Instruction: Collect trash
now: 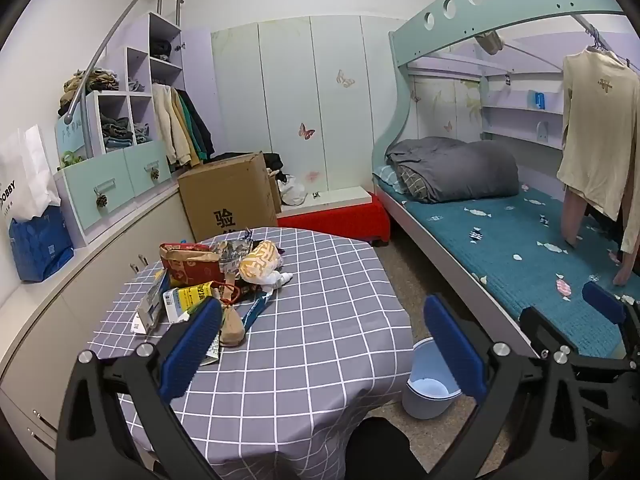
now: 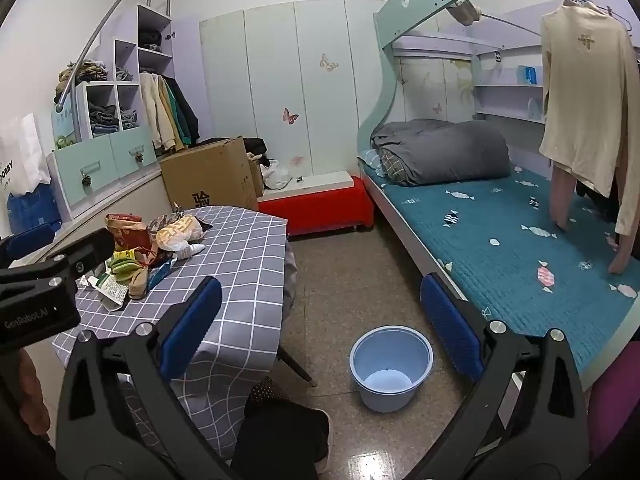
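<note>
**A Bedroom Around the Worktop**

A cardboard box (image 1: 228,194) is standing on the floor behind the worktop, beside a red bench (image 1: 336,216). A rolled grey quilt (image 1: 456,170) is lying at the head of the bunk bed (image 1: 520,248), whose teal mattress is showing a candy pattern. A cream shirt (image 1: 596,132) is hanging from a rail above the bed. Jackets (image 1: 180,124) are hanging in the open wardrobe at the left, and folded clothes (image 1: 116,130) are sitting in the white cubby shelves (image 1: 128,98). A white paper bag (image 1: 24,176) is leaning against the wall above a blue bag (image 1: 40,248). Butterfly stickers (image 1: 306,131) are decorating the pale closet doors (image 1: 288,92).
</note>
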Demonstrator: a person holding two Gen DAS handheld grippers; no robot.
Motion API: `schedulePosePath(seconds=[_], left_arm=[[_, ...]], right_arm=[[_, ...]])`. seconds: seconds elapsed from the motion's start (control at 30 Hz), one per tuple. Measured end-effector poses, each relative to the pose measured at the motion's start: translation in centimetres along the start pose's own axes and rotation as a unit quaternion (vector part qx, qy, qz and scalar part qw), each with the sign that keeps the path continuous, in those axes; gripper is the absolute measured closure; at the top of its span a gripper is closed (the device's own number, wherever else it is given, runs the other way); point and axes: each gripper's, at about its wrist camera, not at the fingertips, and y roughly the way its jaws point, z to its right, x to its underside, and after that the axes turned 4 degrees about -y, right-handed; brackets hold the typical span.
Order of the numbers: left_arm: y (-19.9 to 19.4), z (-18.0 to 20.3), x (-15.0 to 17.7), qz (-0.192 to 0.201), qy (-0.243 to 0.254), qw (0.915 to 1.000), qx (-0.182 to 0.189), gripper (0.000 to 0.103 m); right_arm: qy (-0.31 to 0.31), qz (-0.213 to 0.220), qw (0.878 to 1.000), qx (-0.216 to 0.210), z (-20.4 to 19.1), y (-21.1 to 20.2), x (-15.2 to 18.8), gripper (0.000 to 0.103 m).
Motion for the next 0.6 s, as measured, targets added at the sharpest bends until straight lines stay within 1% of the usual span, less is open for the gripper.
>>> schedulePosePath(seconds=[0.07, 0.27, 0.6], left_arm=[[0.01, -0.02, -0.01, -0.001, -0.001, 1.0, 0.0, 0.004], [-0.19, -0.21, -0.1, 0.0, 0.0, 1.0, 0.002, 0.004], [0.01, 0.51, -0.15, 0.0, 0.005, 1.0, 0.0, 0.004]], right_arm=[[-0.006, -0.01, 1.0, 0.004, -0.09, 0.16, -0.03, 0.006], [0.0, -0.006, 1.0, 0.001, 0.03, 0.16, 0.01, 0.006], [-0.001, -0.006, 1.0, 0.0, -0.01, 0.21, -0.03, 0.006]])
